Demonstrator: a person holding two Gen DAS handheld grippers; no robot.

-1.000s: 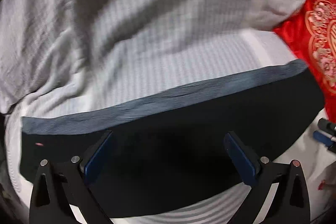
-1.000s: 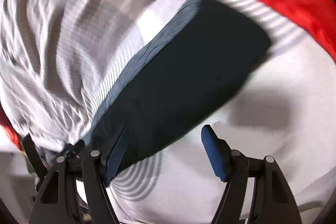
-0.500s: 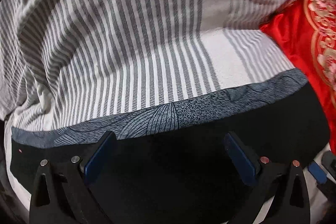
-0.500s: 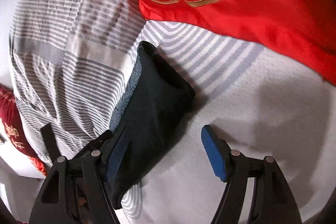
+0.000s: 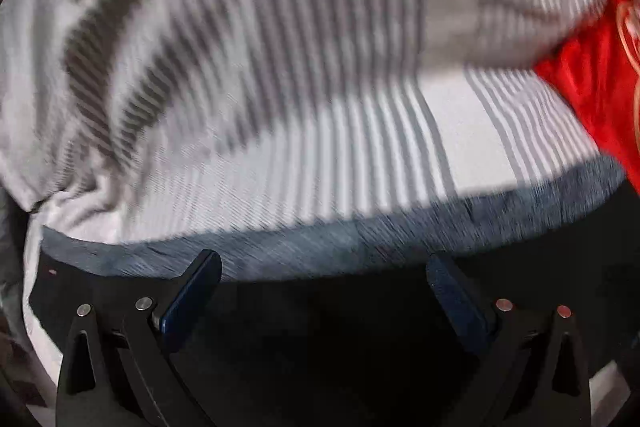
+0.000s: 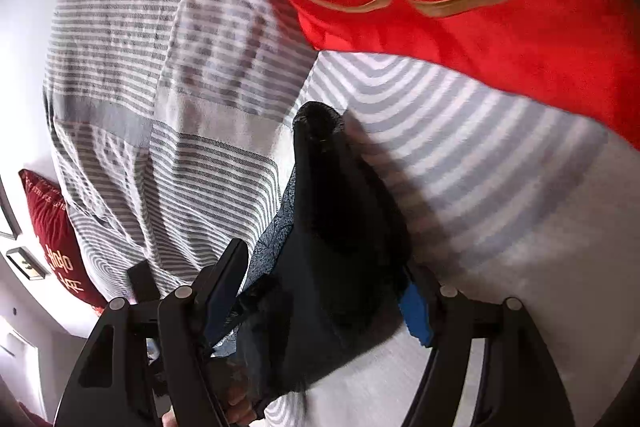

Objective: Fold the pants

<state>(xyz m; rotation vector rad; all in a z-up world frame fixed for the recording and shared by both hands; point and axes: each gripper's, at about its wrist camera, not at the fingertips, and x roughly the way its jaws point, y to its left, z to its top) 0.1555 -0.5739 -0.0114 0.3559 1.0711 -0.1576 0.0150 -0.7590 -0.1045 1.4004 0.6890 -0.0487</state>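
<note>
Left claw [image 5: 322, 291]: jaws spread wide over the folded dark pants [image 5: 360, 347], pads apart, nothing clamped. Pants lie flat on the bed, on the grey-striped sheet [image 5: 280, 107], grey patterned edge facing away from the claw. Red embroidered cushion [image 5: 592, 95] sits at the far right, near the pants' end. Right claw [image 6: 320, 291]: jaws also wide, dark pants [image 6: 340, 227] bunched between them; can't tell if the pads press the fabric. Dark red pillow [image 6: 52, 227] at the bed's left edge.
</note>
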